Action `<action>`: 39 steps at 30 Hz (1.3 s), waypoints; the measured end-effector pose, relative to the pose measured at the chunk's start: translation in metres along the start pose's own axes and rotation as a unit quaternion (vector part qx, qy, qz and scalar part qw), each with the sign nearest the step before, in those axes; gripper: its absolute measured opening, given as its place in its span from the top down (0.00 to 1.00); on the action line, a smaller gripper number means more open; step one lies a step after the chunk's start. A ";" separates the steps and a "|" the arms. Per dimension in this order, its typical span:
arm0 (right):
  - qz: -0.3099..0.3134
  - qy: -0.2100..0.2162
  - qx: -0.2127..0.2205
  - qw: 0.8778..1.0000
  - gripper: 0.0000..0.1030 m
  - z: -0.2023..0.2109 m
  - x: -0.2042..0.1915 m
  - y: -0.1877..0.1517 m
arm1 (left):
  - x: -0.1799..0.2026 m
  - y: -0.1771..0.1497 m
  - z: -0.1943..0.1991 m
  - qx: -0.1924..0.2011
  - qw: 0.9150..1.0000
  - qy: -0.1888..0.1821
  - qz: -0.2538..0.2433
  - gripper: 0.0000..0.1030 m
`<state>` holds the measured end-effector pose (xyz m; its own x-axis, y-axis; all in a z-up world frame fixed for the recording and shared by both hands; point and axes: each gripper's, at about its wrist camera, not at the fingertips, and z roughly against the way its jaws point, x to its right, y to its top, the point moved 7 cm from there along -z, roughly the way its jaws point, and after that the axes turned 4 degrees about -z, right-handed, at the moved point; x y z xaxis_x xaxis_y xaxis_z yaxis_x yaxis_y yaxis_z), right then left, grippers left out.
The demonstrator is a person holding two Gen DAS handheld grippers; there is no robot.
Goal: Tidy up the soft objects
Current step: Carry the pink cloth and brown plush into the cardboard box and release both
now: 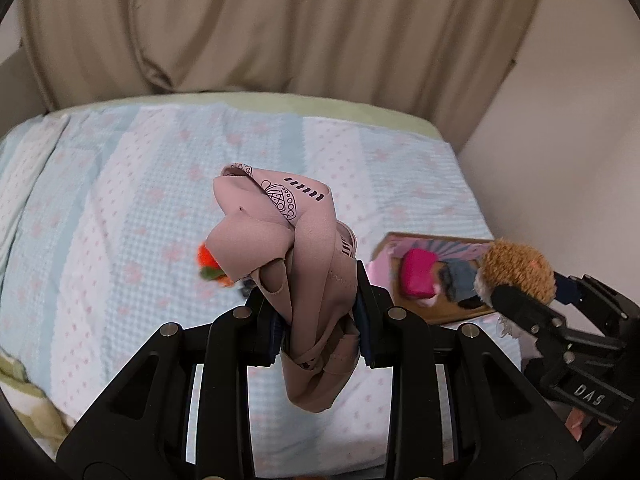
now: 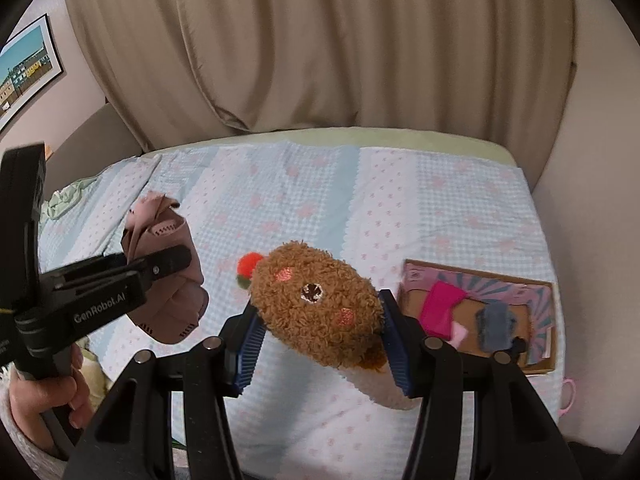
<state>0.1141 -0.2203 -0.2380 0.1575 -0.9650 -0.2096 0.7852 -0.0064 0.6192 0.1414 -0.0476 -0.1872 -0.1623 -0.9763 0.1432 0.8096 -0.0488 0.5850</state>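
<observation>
My left gripper (image 1: pixel 318 312) is shut on a crumpled dusty-pink cloth (image 1: pixel 304 264) with black printed patterns, lifted above the bed; the cloth (image 2: pixel 168 280) and that gripper (image 2: pixel 160 266) also show at the left of the right wrist view. My right gripper (image 2: pixel 320 320) is shut on a brown furry plush toy (image 2: pixel 320 308) with pink cheeks and a cream underside, held above the bedspread; the plush (image 1: pixel 516 268) appears at the right of the left wrist view. An orange and green pompom toy (image 1: pixel 210 266) lies on the bed, partly hidden behind the cloth, and peeks out behind the plush (image 2: pixel 248 266).
A shallow cardboard box (image 2: pixel 540 360) at the bed's right side holds a magenta item (image 2: pixel 440 306) and a grey-blue one (image 2: pixel 496 324). The bed has a light blue and white bedspread (image 1: pixel 120 220) with pink marks. Beige curtains (image 2: pixel 320 40) hang behind. A hand (image 2: pixel 44 396) grips the left tool.
</observation>
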 end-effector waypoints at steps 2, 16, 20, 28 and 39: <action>-0.001 -0.005 0.005 1.000 0.52 0.007 0.018 0.001 | 0.019 0.005 -0.002 0.005 1.000 -0.006 -0.005 0.75; -0.082 -0.039 -0.016 0.996 0.51 0.009 0.166 0.004 | 0.164 0.016 -0.088 -0.034 0.997 -0.063 -0.038 0.75; -0.114 -0.039 -0.037 0.992 0.51 -0.012 0.202 0.002 | 0.194 0.007 -0.132 -0.072 0.994 -0.070 -0.054 0.75; -0.202 -0.012 -0.087 0.975 0.51 -0.069 0.265 -0.004 | 0.238 -0.010 -0.215 -0.137 0.985 -0.074 -0.080 0.75; -0.296 0.021 -0.150 0.943 0.51 -0.153 0.311 -0.021 | 0.257 -0.058 -0.308 -0.227 0.964 -0.078 -0.113 0.75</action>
<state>0.2382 -0.4801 -0.4325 -0.3425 -0.8043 -0.4856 0.8766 -0.4595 0.1428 0.2269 -0.3604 -0.4301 -0.4183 -0.8877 0.1926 0.9011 -0.3788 0.2112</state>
